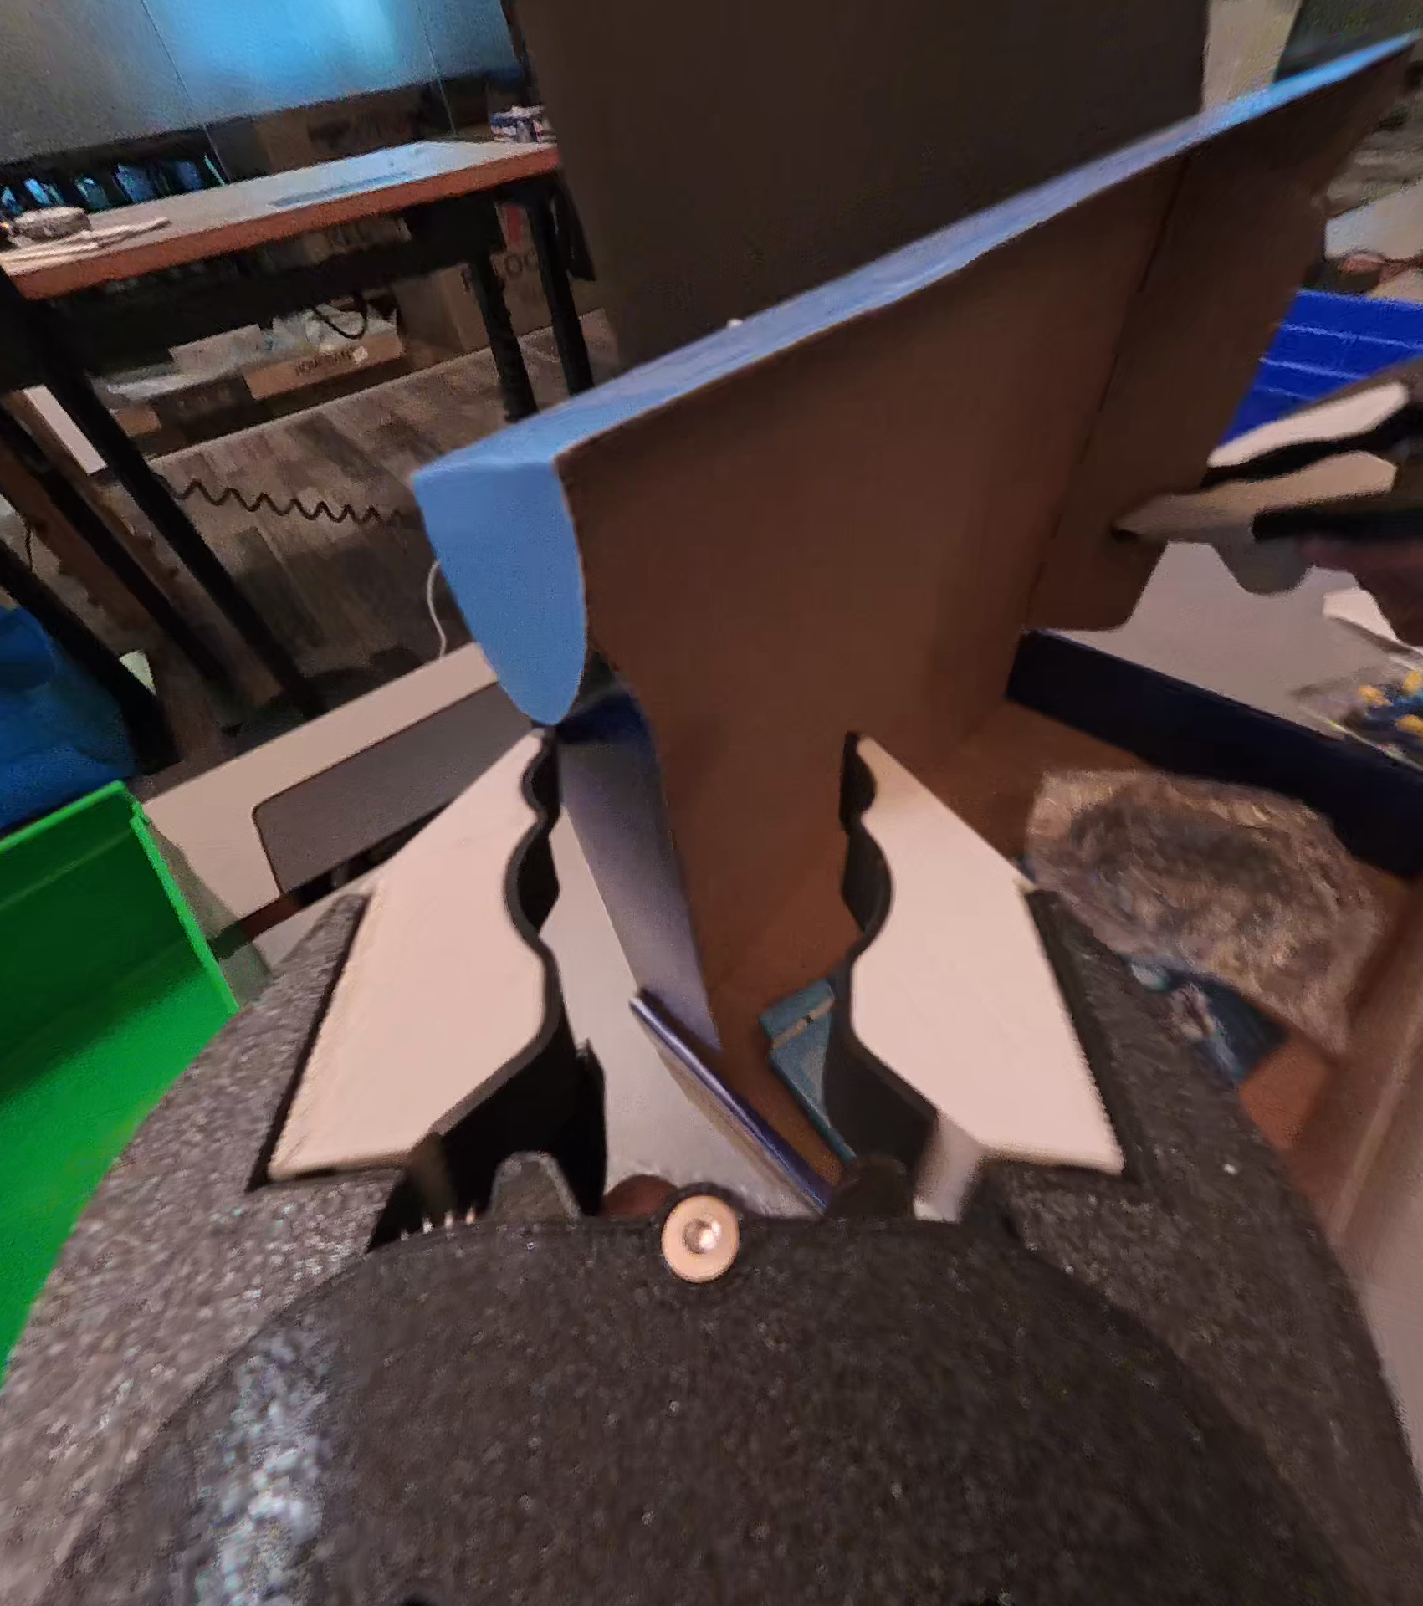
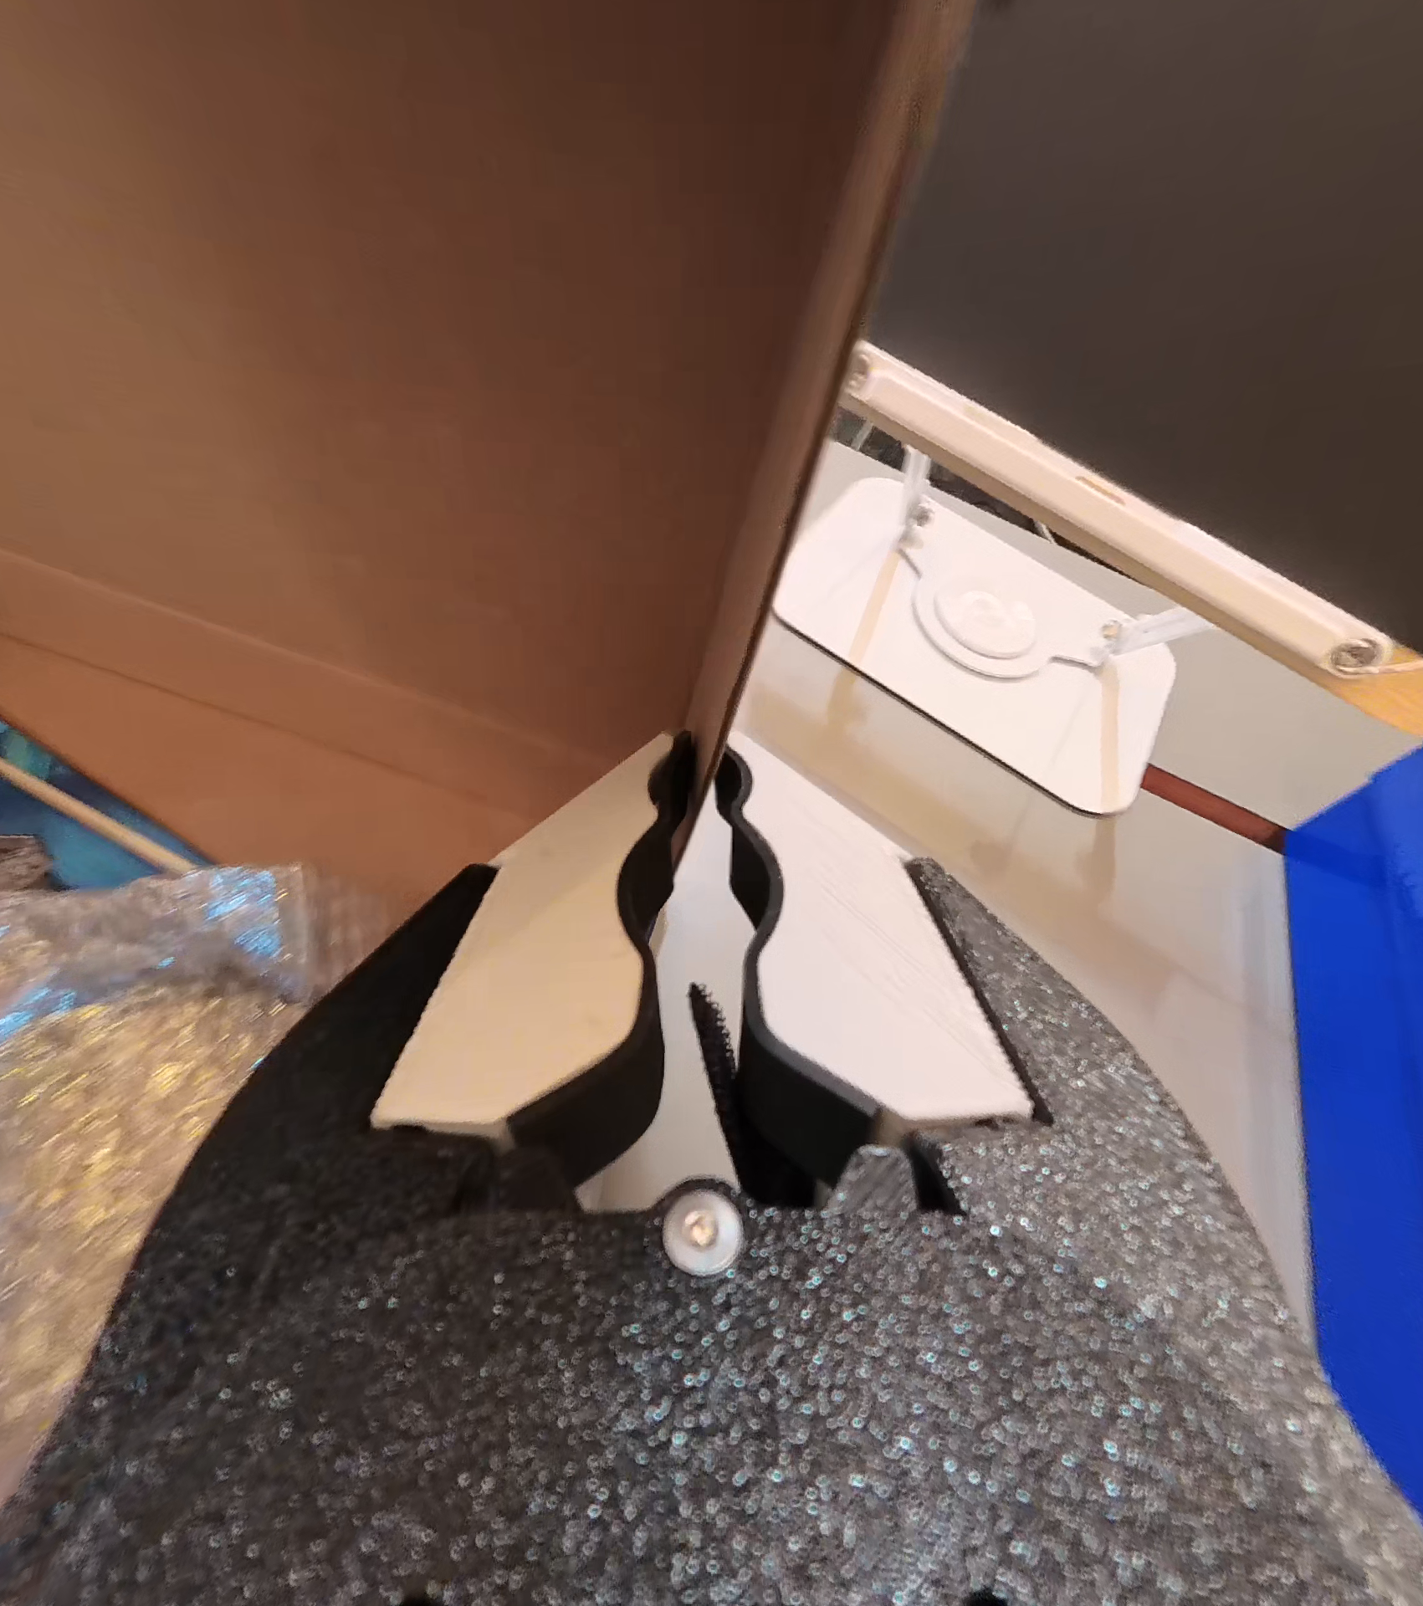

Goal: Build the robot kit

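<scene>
- Two grippers on one cardboard box (image 1: 821,608), lid flap raised upright.
- Left gripper (image 1: 695,765): fingers spread wide, straddling the flap's lower edge, not clamping it.
- Right gripper (image 2: 703,765): nearly closed, pinching the flap edge (image 2: 777,521).
- Bubble wrap (image 1: 1194,878) lies inside the box.
- Green bin (image 1: 38,999) left, blue bin (image 2: 1412,1086) right, on the worktop (image 2: 994,826).

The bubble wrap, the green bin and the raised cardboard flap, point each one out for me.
bubble wrap (image 1: 1194,878): left wrist view, middle of the crinkled wad inside the box.
green bin (image 1: 38,999): left wrist view, its flat side wall.
cardboard flap (image 1: 821,539): left wrist view, brown inner face, above the left tool.
</scene>
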A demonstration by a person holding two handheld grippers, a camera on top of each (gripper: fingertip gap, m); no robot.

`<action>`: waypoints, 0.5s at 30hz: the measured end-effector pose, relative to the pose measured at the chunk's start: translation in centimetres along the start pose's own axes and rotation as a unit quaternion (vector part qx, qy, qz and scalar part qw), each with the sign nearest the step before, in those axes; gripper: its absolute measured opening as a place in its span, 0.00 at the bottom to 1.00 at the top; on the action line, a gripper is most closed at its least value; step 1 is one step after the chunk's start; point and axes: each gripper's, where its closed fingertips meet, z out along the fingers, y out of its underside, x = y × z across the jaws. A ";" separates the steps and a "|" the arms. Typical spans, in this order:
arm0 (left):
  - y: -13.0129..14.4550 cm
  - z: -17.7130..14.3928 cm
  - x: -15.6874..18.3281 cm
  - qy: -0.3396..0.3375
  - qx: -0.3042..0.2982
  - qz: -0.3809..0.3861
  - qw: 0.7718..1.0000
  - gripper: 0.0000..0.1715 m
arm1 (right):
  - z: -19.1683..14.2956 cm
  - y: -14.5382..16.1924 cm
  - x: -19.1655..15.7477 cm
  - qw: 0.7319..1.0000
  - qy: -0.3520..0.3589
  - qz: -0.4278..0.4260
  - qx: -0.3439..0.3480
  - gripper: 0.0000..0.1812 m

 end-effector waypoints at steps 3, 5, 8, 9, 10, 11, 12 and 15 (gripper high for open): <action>-0.5 1.8 -3.0 -0.021 0.013 -0.006 1.000 0.11 | 0.0 0.0 0.7 1.000 0.012 -0.002 0.008 0.03; -0.7 2.8 -4.3 -0.012 0.018 -0.053 0.998 0.07 | 0.0 0.4 0.7 1.000 -0.005 0.007 0.002 0.04; -1.1 4.1 -5.4 -0.029 0.037 -0.099 0.994 0.04 | -1.1 2.9 0.2 0.995 -0.053 0.043 -0.074 0.19; -1.2 4.3 -5.5 -0.043 0.040 -0.086 0.995 0.04 | -2.1 4.3 -0.2 0.990 -0.066 0.060 -0.111 0.29; -1.2 4.6 -5.6 -0.057 0.036 -0.075 0.995 0.03 | -3.3 5.8 -1.5 0.982 -0.093 0.082 -0.144 0.36; -1.2 4.7 -5.6 -0.066 0.029 -0.070 0.995 0.03 | -4.5 7.0 -3.6 0.973 -0.130 0.098 -0.164 0.44; -1.2 4.8 -5.5 -0.072 0.024 -0.067 0.995 0.03 | -5.4 7.7 -6.3 0.965 -0.169 0.100 -0.172 0.48; -1.1 4.9 -5.3 -0.081 0.012 -0.051 0.995 0.02 | -6.1 8.6 -13.2 0.950 -0.232 0.070 -0.197 0.54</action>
